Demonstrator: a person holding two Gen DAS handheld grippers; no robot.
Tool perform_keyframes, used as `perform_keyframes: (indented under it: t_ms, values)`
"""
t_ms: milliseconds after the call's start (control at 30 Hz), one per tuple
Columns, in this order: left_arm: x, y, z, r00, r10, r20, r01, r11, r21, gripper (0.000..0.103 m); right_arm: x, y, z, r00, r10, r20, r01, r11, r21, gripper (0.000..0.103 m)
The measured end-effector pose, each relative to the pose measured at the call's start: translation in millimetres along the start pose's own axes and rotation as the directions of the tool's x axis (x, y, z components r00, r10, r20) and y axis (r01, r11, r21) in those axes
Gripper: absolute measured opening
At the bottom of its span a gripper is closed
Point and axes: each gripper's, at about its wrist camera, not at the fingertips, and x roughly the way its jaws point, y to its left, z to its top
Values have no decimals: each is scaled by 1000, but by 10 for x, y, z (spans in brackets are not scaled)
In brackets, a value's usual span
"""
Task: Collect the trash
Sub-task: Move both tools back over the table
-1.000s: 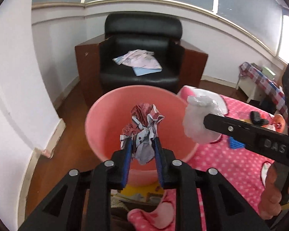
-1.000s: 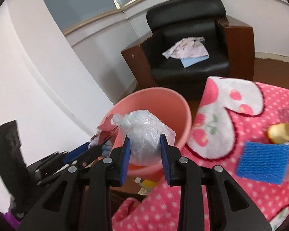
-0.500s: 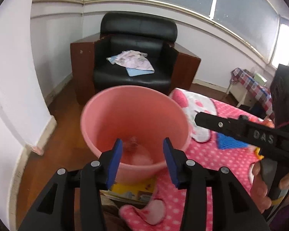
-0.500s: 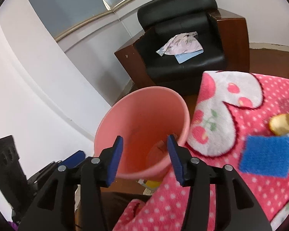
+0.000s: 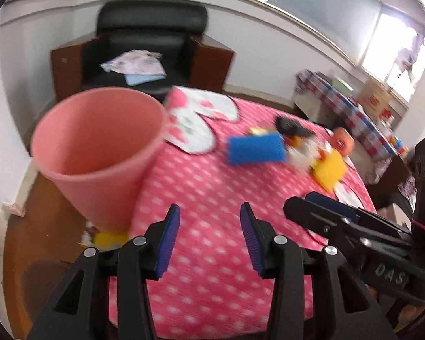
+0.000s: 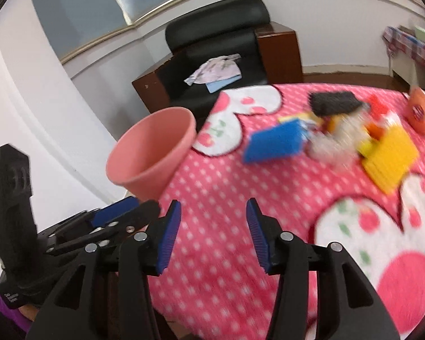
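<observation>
Pink plastic bin (image 5: 99, 153) sits at the far left for us, standing on the floor right up against the left edge of the desk (image 5: 212, 198), which is covered in a pink polka-dot blanket. We can't see down into the bin from these angles, so no telling what's inside. Behind it there's a black armchair (image 5: 144, 42) with some cloth (image 5: 136, 63) lying on the seat.

Our left claw (image 5: 209, 236) hangs over the near part of the desk with its blue pads spread wide and nothing between them. Just to its right, our right claw (image 6: 214, 233) is spread wide as well, holding nothing.

Further along, toward the far right part of the desk, there's a blurry clutter: a blue sponge (image 5: 256, 150), then a black brush (image 6: 334, 103), a yellow sponge (image 6: 388, 158), and an orange round thing (image 6: 422, 110) near the right edge. Everything's smeared, so we can't make out the small bits between the sponges.
</observation>
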Motion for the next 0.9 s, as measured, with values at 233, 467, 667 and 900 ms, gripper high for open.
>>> perform_keyframes:
  t_ms: [233,467,667,900]
  values:
    - [99,-421,-76,999,-14,-41,17,997,74,52,-367,-240,-123,998,-1,69,-3,998,59,49]
    - [208,-705,-59,995,-49,-84,61,986,155,58,-571,-608,-207,995,4,104,-22,984,178,49]
    - [371,-939,-81,979,-149,-136,177,959,222,58,-547,-1000,-167,987,-137,84,114,965,236,49]
    - [638,-1151,160,974,-155,-167,200,933,299,57,-562,-1450,-29,977,-158,141,114,954,277,49]
